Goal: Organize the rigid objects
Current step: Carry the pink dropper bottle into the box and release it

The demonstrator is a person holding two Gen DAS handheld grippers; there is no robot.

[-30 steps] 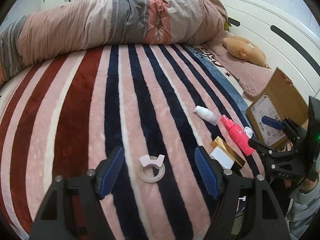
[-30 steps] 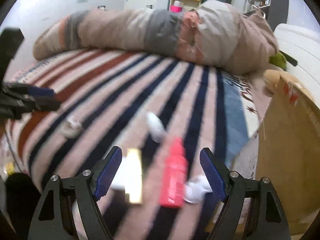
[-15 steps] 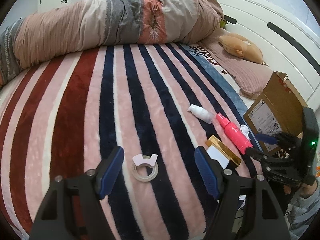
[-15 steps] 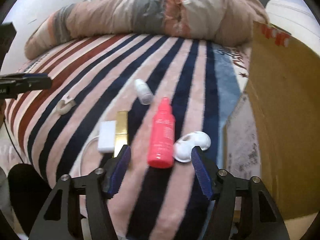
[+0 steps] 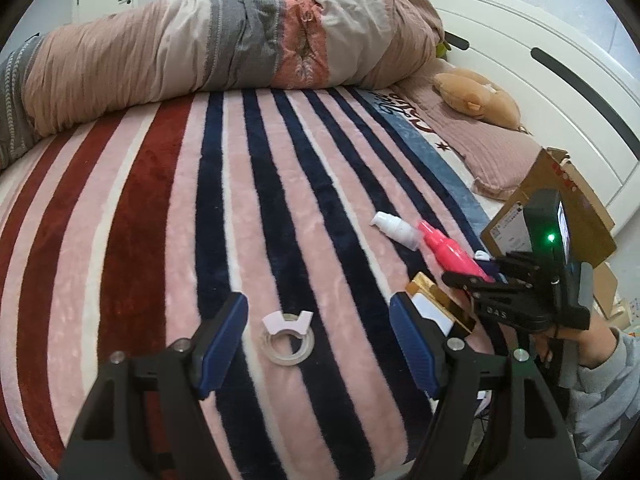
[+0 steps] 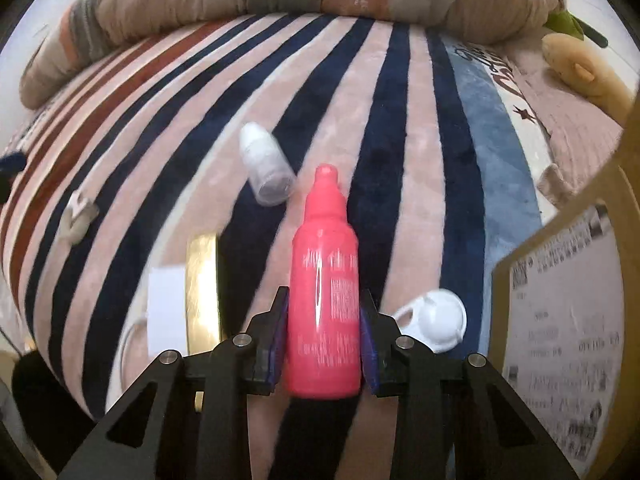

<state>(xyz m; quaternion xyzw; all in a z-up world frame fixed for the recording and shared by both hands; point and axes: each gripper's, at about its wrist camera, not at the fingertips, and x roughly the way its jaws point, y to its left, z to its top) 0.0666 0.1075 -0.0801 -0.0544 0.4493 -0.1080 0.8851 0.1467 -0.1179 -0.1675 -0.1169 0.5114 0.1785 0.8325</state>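
Note:
My right gripper (image 6: 325, 312) is shut on a pink bottle (image 6: 325, 280) lying on the striped blanket; the bottle also shows in the left wrist view (image 5: 448, 250). Around it lie a small white bottle (image 6: 266, 170), a gold box (image 6: 203, 288), a flat white box (image 6: 166, 304) and a white round cap (image 6: 438, 320). My left gripper (image 5: 318, 328) is open and empty, its fingers either side of a clear tape ring (image 5: 288, 338) with a white tab. The tape ring also shows in the right wrist view (image 6: 78, 218).
An open cardboard box (image 6: 560, 320) stands at the right, close to the pink bottle. A rolled duvet (image 5: 200, 40) lies across the far side of the bed. A tan plush toy (image 5: 476, 96) rests on a pillow by the white headboard.
My right gripper has moved forward over the pink bottle and closed on it. My left gripper has stayed open above the tape ring, shifting only slightly.

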